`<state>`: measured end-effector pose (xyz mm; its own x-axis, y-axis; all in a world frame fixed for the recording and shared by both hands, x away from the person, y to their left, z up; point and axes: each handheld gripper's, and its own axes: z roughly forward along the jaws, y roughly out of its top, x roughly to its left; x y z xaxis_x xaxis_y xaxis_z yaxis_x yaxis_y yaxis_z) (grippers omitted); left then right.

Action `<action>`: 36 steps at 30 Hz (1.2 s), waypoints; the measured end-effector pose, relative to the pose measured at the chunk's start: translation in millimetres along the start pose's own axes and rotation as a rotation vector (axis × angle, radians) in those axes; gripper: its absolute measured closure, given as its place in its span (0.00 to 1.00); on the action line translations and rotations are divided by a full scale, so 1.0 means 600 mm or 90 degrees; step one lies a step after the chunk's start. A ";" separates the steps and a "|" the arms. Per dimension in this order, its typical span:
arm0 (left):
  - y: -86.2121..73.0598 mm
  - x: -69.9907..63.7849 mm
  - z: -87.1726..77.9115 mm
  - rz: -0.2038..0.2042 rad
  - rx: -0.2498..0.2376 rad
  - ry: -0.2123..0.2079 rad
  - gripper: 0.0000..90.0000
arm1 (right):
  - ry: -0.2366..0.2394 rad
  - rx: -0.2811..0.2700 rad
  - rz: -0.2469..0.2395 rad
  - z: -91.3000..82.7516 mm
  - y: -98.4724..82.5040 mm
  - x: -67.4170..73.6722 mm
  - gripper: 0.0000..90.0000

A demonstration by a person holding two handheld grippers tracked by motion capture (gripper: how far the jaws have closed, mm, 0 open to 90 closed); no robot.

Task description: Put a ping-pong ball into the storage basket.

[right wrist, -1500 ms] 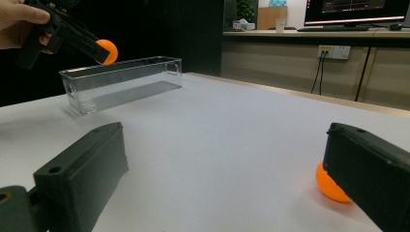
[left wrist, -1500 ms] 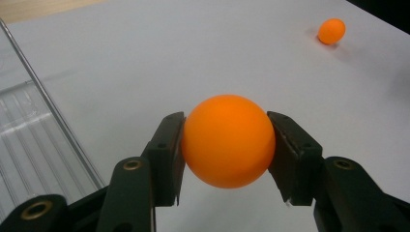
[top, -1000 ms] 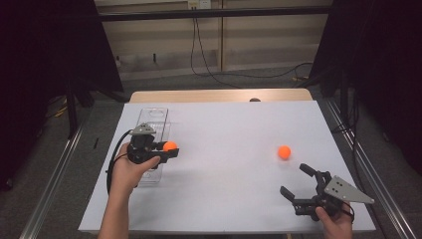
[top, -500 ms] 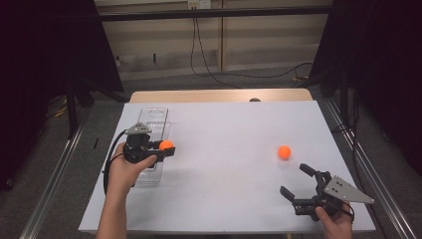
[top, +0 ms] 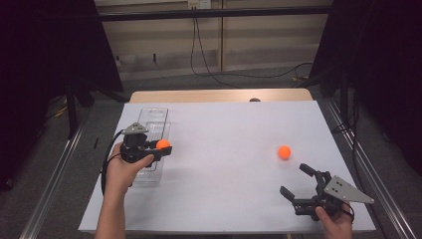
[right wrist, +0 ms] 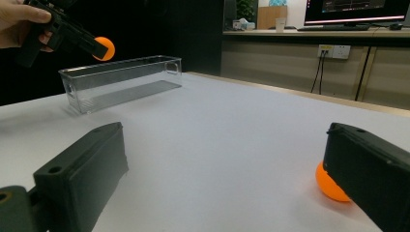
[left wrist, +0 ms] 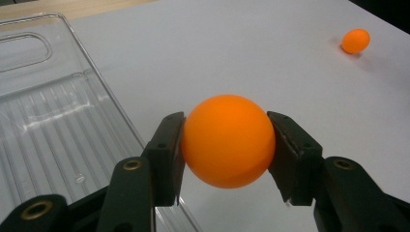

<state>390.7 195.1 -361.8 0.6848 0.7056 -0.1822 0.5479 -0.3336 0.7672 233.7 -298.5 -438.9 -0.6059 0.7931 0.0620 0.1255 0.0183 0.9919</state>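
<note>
left hand-held gripper [left wrist: 226, 145] clamps an orange ball [left wrist: 227, 140]; right hand-held gripper [top: 300, 182] gapes, half-hiding another ball [right wrist: 329, 183].

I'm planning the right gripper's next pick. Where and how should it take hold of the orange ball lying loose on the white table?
Grip the loose orange ball across its widest middle, one pad each side. It is a smooth sphere resting on the bare white table, so any lower or higher grip would probably squeeze it out. The open right gripper sits just on the person's side of it, so approaching from there, jaws low and level, looks simplest.
</note>
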 end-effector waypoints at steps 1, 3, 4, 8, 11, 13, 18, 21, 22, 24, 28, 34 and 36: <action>0.000 0.001 -0.001 0.002 0.000 0.005 0.57 | 0.000 0.000 0.001 0.000 0.000 0.000 0.01; -0.001 0.003 -0.003 0.000 0.001 0.008 0.57 | 0.000 0.000 0.001 0.000 0.000 0.000 0.01; -0.001 0.004 -0.004 0.002 0.002 0.012 0.57 | -0.001 0.000 0.001 0.000 0.000 0.000 0.01; -0.002 0.006 -0.006 0.000 0.000 0.018 0.57 | -0.001 0.000 0.001 0.000 0.000 0.000 0.01; -0.002 0.008 -0.008 -0.003 -0.002 0.020 0.57 | 0.000 0.000 0.001 0.000 0.000 0.000 0.01; -0.002 0.010 -0.010 -0.003 -0.004 0.024 0.57 | 0.000 0.000 0.002 0.000 0.000 0.000 0.01; -0.004 0.014 -0.015 -0.005 -0.006 0.030 0.57 | 0.000 0.000 0.001 0.000 0.000 0.000 0.01; -0.005 0.016 -0.018 -0.007 -0.010 0.032 0.57 | 0.000 0.000 0.002 0.000 0.000 0.000 0.01; -0.005 0.017 -0.019 -0.009 -0.012 0.034 0.57 | -0.001 0.001 0.002 0.000 0.000 0.000 0.01; -0.005 0.018 -0.020 -0.009 -0.011 0.037 0.57 | 0.000 0.000 0.001 0.000 0.000 0.000 0.01; -0.007 0.021 -0.022 -0.011 -0.012 0.046 0.57 | 0.000 0.000 0.002 0.000 0.000 0.000 0.01; -0.009 0.025 -0.023 -0.016 -0.013 0.054 0.57 | -0.001 0.000 0.002 0.000 0.000 0.000 0.01; -0.009 0.026 -0.023 -0.015 -0.013 0.058 0.57 | 0.000 0.000 0.001 0.000 0.000 0.000 0.01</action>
<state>391.6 216.7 -360.2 0.6250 0.7672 -0.1443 0.5525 -0.3042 0.7760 233.7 -298.7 -438.9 -0.6052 0.7935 0.0642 0.1270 0.0166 0.9918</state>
